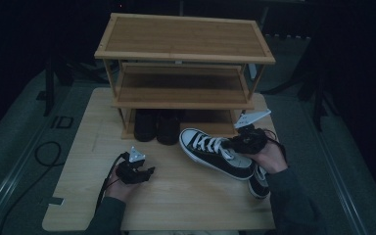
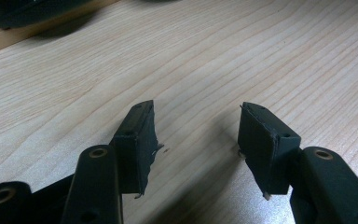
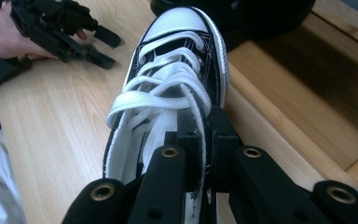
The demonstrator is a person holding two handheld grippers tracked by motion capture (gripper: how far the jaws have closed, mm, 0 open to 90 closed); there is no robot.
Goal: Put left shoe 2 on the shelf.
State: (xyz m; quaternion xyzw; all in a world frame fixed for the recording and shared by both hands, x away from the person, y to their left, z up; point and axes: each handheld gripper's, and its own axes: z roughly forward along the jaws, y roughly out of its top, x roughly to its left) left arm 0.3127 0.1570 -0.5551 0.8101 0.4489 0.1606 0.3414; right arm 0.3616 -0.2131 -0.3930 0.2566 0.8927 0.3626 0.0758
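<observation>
Dim room, pale wooden table (image 1: 176, 196); bamboo rack (image 1: 183, 54) beyond both tongs. Right gripper (image 3: 204, 135) pinched shut on sneaker (image 3: 177, 88) collar, toe aimed at rack. Thin grip: risks slipping, swinging. Left gripper (image 2: 196, 135) open, empty, idle.

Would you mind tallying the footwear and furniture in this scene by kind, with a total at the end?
Black-and-white sneakers: 2, one gripped at its side wall by the right gripper, one lying on the table.
Dark shoes on the bottom shelf: 2, one beside the other.
Wooden shoe racks: 1.
Total: 5
</observation>
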